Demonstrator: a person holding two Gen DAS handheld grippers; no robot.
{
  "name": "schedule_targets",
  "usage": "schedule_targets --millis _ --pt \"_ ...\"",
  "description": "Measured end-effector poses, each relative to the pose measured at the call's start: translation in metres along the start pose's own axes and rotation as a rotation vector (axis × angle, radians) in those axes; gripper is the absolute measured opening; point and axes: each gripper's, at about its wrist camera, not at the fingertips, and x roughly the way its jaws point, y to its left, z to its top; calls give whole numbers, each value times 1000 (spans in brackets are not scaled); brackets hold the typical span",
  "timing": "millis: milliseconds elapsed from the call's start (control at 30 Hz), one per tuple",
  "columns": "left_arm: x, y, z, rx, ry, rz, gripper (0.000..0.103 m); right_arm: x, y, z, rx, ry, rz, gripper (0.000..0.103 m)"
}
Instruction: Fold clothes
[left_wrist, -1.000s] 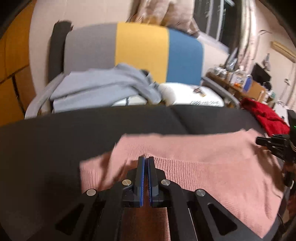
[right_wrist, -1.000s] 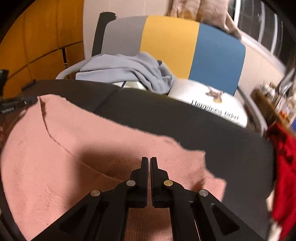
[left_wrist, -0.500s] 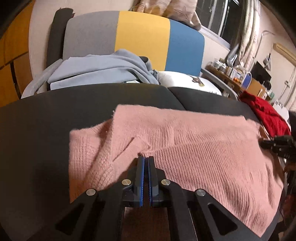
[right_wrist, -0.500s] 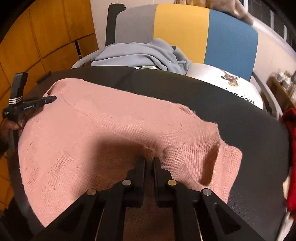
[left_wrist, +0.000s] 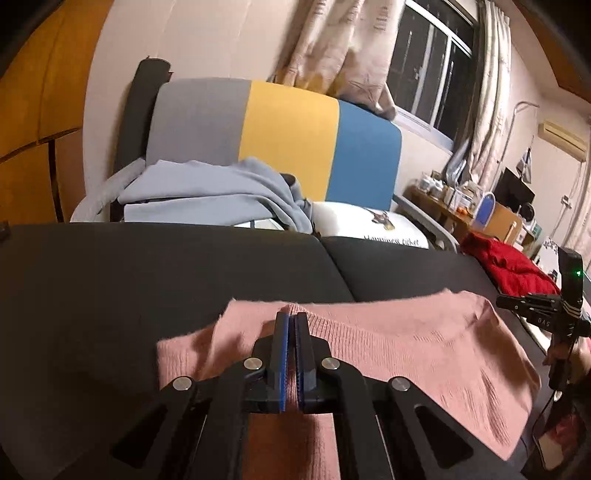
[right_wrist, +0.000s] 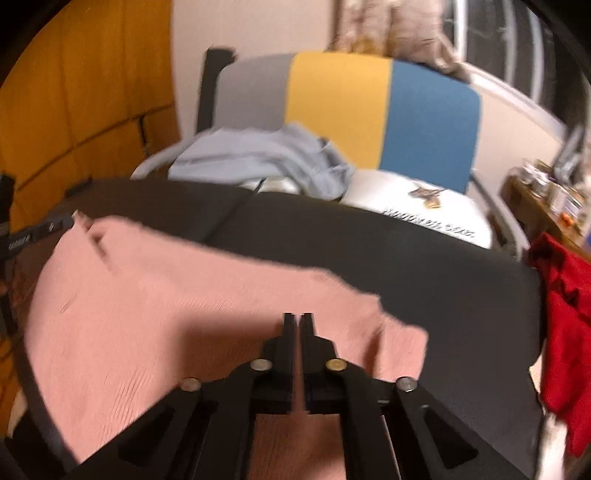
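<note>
A pink knit sweater (left_wrist: 424, 354) lies across a black padded surface (left_wrist: 147, 280). My left gripper (left_wrist: 291, 317) is shut on its near edge, with pink cloth pinched between the blue pads. In the right wrist view the sweater (right_wrist: 166, 317) spreads left, blurred by motion. My right gripper (right_wrist: 298, 317) is shut, and pink cloth shows in the thin slit between its fingers. Each gripper appears in the other's view at a raised corner of the sweater: the right gripper (left_wrist: 532, 306) at the right edge, the left gripper (right_wrist: 40, 232) at the left edge.
Behind the black surface stands a chair with a grey, yellow and blue back (left_wrist: 288, 144). On it lie a grey garment (left_wrist: 214, 195) and a white cushion (left_wrist: 369, 229). A red garment (left_wrist: 509, 262) lies to the right, and a cluttered desk (left_wrist: 461, 206) stands beyond it.
Both grippers have risen and shifted with the sweater's edge between their jaws. Less of the sweater now lies ahead of them, and more of the black surface shows beyond it.
</note>
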Motion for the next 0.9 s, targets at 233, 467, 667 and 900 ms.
schedule_targets --millis 233,467,667,900 --pt "41 17 -29 -97 132 19 2 44 -24 -34 153 80 39 2" --pt "40 10 -33 -59 147 15 3 19 -22 -17 88 81 179 47" --pt "39 11 -29 -48 146 3 3 48 -10 -16 17 191 129 46" --pt "13 -5 -19 14 43 -3 2 14 9 -2 -34 104 91 9"
